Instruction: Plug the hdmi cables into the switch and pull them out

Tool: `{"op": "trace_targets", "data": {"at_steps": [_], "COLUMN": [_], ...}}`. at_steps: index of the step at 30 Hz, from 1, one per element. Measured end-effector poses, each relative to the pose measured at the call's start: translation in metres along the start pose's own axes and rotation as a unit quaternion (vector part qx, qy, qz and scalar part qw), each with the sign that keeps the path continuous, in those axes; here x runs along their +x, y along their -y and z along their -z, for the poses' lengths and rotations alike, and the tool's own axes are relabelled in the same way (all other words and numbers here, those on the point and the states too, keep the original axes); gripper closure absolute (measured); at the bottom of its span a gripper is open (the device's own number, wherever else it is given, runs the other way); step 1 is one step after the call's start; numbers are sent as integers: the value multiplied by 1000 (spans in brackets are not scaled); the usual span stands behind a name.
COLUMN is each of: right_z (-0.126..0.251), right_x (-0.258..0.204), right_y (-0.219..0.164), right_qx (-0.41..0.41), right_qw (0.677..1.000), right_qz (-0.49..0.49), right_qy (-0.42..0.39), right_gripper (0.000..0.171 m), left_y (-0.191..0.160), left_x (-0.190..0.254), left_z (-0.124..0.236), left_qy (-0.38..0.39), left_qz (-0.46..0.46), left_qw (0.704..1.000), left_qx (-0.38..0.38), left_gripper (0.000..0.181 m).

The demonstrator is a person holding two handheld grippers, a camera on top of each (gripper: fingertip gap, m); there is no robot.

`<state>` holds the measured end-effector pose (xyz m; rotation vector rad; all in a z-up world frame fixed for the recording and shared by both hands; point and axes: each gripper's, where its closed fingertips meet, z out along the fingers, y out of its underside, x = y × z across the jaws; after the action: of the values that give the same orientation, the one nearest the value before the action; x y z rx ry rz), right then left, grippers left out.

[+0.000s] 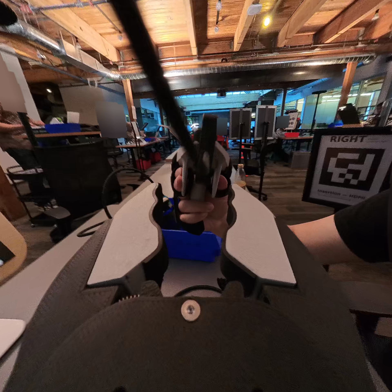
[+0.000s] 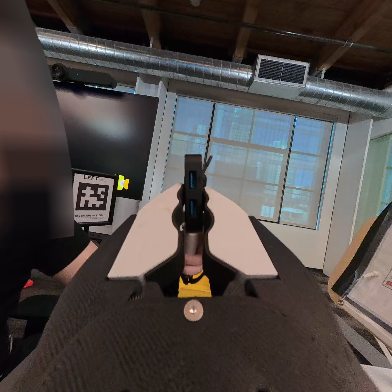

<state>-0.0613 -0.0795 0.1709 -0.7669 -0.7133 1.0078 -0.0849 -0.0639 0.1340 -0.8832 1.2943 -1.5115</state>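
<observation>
- The right tool (image 2: 192, 206) is clamped on the black switch (image 2: 192, 191), held upright in the air before a large window (image 2: 250, 161).
- The left tool (image 1: 192, 203) gapes wide, holding nothing.
- A black HDMI cable (image 1: 152, 74) slants up from the switch.
- A blue bin (image 1: 191, 246) sits on the pale bench (image 1: 42, 277) under wooden ceiling beams (image 1: 191, 27).

A blue bin (image 1: 191, 246) sits near a glass bottle (image 1: 240, 176).
</observation>
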Motion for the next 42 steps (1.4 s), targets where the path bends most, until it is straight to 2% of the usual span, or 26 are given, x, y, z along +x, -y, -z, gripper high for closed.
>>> {"op": "trace_targets", "data": {"at_steps": [3, 4, 6, 8, 11, 12, 14, 15, 16, 19, 21, 23, 25, 27, 29, 30, 32, 34, 37, 39, 42], "right_z": [5, 7, 12, 16, 17, 15, 11, 9, 6, -1, -1, 2, 6, 14, 27, 36, 58, 77, 88, 86, 78], "right_x": [7, 11, 19, 26, 30, 31, 28, 25, 20, 5, 2, 4, 5, 20, 43, 54, 61, 64, 67, 66, 57], "right_y": [-5, -5, -3, -3, -23, -31, -48, -56, -63, -80, -88, -96, -105, -109, -110, -107, -102, -89, -60, -42, -25], "right_qx": [-12, -9, -7, -20, -93, -117, -162, -179, -191, -218, -237, -259, -276, -293, -346, -376, -438, -456, -418, -381, -343], "right_qw": [1000, 1000, 999, 997, 987, 982, 972, 967, 963, 955, 947, 942, 942, 933, 909, 890, 857, 844, 865, 883, 899], "right_qz": [7, 8, 8, 34, 101, 119, 154, 171, 182, 202, 217, 214, 193, 208, 220, 234, 242, 246, 221, 209, 219], "right_qy": [-11, -21, -41, -63, -83, -85, -75, -66, -51, -13, -1, 3, 12, -19, -77, -109, -123, -137, -169, -177, -163], "right_gripper": [158, 157, 157, 158, 157, 157, 157, 157, 157, 157, 157, 157, 156, 152, 142, 137, 141, 141, 143, 144, 147], "left_y": [16, 19, 25, 47, 91, 92, 64, 50, 38, 4, -29, -56, -71, -81, -92, -97, -115, -144, -193, -223, -247], "left_x": [-5, -15, -36, -55, -45, -33, -12, -10, -9, -8, -16, -22, -24, -35, -51, -61, -77, -93, -108, -111, -126], "left_z": [13, 21, 45, 80, 122, 124, 113, 106, 97, 61, 45, 37, 29, 27, 29, 29, 28, 28, 28, 22, 19], "left_qy": [33, 64, 121, 186, 234, 227, 180, 178, 175, 141, 128, 118, 106, 122, 155, 182, 220, 244, 243, 210, 203], "left_qz": [-49, -62, -84, -104, -175, -212, -263, -268, -271, -292, -292, -295, -296, -290, -270, -273, -287, -320, -390, -407, -384], "left_qw": [998, 996, 989, 977, 955, 950, 943, 936, 930, 922, 909, 895, 895, 890, 879, 867, 838, 794, 710, 695, 694], "left_qx": [20, 10, -22, -12, 47, 22, -97, -146, -178, -213, -270, -312, -316, -331, -362, -376, -408, -456, -533, -555, -575], "left_gripper": [121, 113, 101, 97, 112, 134, 148, 133, 126, 128, 129, 145, 161, 167, 168, 168, 168, 168, 168, 168, 168]}}
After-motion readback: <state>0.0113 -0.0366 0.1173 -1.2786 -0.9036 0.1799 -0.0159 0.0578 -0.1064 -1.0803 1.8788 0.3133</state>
